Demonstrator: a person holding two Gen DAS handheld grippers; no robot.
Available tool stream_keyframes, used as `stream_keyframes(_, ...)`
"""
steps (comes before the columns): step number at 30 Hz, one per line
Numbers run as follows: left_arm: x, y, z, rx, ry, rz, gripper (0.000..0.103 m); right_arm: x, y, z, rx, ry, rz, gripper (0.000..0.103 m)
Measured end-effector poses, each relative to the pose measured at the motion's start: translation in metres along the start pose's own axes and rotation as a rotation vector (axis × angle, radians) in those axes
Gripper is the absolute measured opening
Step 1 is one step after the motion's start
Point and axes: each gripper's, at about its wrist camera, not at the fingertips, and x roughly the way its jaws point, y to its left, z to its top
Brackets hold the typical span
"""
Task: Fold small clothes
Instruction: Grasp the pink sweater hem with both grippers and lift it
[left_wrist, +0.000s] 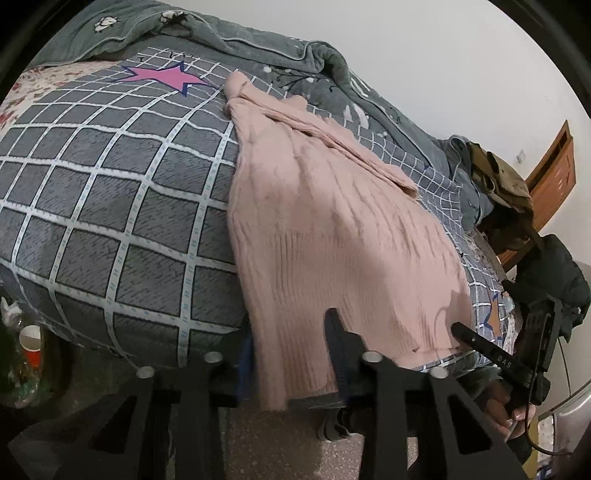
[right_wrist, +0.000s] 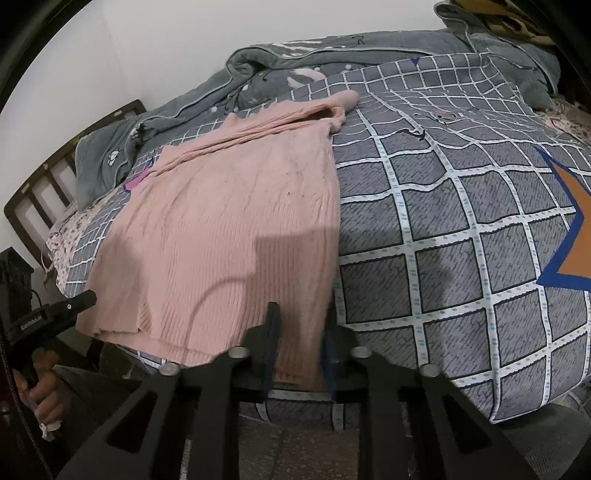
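Note:
A pink ribbed knit sweater (left_wrist: 314, 221) lies on a grey checked quilt (left_wrist: 110, 192), its hem hanging over the bed's near edge; a sleeve is folded across its far side. It also shows in the right wrist view (right_wrist: 221, 229). My left gripper (left_wrist: 291, 332) stands open around the hem's left corner, one finger (left_wrist: 336, 339) lying on the knit. My right gripper (right_wrist: 301, 325) stands open around the hem's right corner, its fingers (right_wrist: 272, 332) astride the fabric. The right gripper also shows in the left wrist view (left_wrist: 476, 343), at the hem's right edge.
A grey fleece blanket (left_wrist: 240, 40) is bunched along the far side of the bed. A dark headboard (right_wrist: 48, 192) stands at the left. Dark clothes and a cap (left_wrist: 509, 184) pile at one bed end. A red cup (left_wrist: 31, 343) sits low by the floor.

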Motion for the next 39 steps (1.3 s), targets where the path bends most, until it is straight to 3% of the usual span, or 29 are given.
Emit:
stream_keyframes(1, 0.000, 0.001, -0.001, -0.006, 0.001, 0.008, 0.023, -0.001, -0.001, 0.000, 0.007, -0.003, 0.005, 0.007)
stream_keyframes(3, 0.000, 0.004, -0.003, -0.024, 0.000, 0.020, 0.009, -0.003, -0.002, -0.001, 0.010, -0.005, 0.014, 0.006)
stream_keyframes(10, -0.012, 0.016, -0.002, -0.100, -0.039, -0.040, 0.007, -0.019, -0.003, -0.002, 0.034, -0.060, 0.083, 0.005)
stream_keyframes(15, -0.033, 0.017, 0.007, -0.168, -0.090, -0.144, 0.006, -0.035, -0.024, 0.012, 0.201, -0.088, 0.302, 0.005)
stream_keyframes(19, -0.048, 0.010, 0.023, -0.204, -0.130, -0.187, 0.006, -0.056, -0.019, 0.031, 0.210, -0.130, 0.359, 0.005)
stream_keyframes(24, -0.066, -0.007, 0.063, -0.191, -0.200, -0.209, 0.006, -0.073, -0.005, 0.068, 0.173, -0.167, 0.389, 0.005)
stream_keyframes(29, -0.067, -0.018, 0.106, -0.187, -0.246, -0.182, 0.006, -0.078, -0.007, 0.112, 0.203, -0.223, 0.515, 0.005)
stream_keyframes(32, -0.055, -0.016, 0.143, -0.236, -0.261, -0.161, 0.006, -0.074, -0.010, 0.145, 0.236, -0.258, 0.566, 0.005)
stream_keyframes(39, -0.002, -0.004, 0.213, -0.292, -0.302, -0.085, 0.006, -0.028, -0.016, 0.225, 0.328, -0.263, 0.538, 0.005)
